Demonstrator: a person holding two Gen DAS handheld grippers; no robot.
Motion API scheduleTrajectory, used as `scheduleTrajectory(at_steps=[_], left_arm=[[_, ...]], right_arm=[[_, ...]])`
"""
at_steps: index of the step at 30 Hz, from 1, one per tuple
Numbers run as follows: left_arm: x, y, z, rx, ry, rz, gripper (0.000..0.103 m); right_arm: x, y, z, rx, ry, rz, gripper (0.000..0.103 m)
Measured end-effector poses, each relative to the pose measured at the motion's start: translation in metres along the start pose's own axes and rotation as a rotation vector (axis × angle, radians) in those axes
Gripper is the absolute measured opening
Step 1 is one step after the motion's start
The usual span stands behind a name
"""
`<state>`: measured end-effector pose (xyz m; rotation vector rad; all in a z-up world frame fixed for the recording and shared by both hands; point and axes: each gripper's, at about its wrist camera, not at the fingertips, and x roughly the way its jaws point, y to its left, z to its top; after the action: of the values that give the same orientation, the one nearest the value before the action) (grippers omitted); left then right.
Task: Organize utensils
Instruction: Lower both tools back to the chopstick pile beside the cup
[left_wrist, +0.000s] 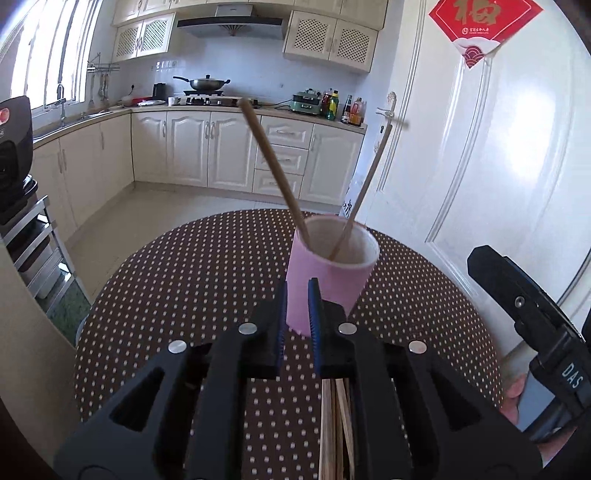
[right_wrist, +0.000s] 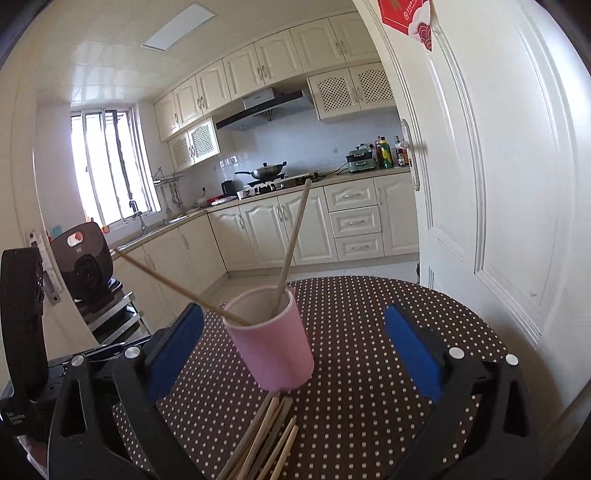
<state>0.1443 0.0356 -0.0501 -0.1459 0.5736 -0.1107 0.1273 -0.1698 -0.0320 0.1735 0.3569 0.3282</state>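
A pink cup (left_wrist: 328, 273) stands on the round dotted table (left_wrist: 184, 295) and holds two wooden chopsticks (left_wrist: 273, 173) that lean apart. It also shows in the right wrist view (right_wrist: 271, 347). Several loose chopsticks (right_wrist: 266, 446) lie on the table just in front of the cup; they also show in the left wrist view (left_wrist: 338, 432). My left gripper (left_wrist: 297, 317) is nearly shut, empty, its tips just before the cup. My right gripper (right_wrist: 295, 358) is open wide and empty, its pads on either side of the cup and apart from it.
The table has a brown cloth with white dots (right_wrist: 369, 332). A white door (right_wrist: 498, 184) stands close on the right. A metal rack with a black appliance (right_wrist: 86, 266) stands to the left. Kitchen counters (left_wrist: 221, 107) run along the far wall.
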Motion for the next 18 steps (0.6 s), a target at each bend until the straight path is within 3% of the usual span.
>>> scheduleTrajectory(at_steps=[3,7,18], left_arm=[[-0.008,-0.002,-0.008,0.008,0.002,0.006,0.019],[-0.020,-0.003,-0.020,0.006,-0.008,0.006,0.053],[-0.040,-0.003,-0.052,0.014,0.019,0.031,0.061]], right_arm=[[-0.008,0.004,-0.008,-0.003,0.018,-0.002,0.095],[-0.015,0.004,-0.019,0.020,0.073,-0.036,0.095],[-0.026,0.008,-0.056,0.013,0.262,-0.112,0.095]])
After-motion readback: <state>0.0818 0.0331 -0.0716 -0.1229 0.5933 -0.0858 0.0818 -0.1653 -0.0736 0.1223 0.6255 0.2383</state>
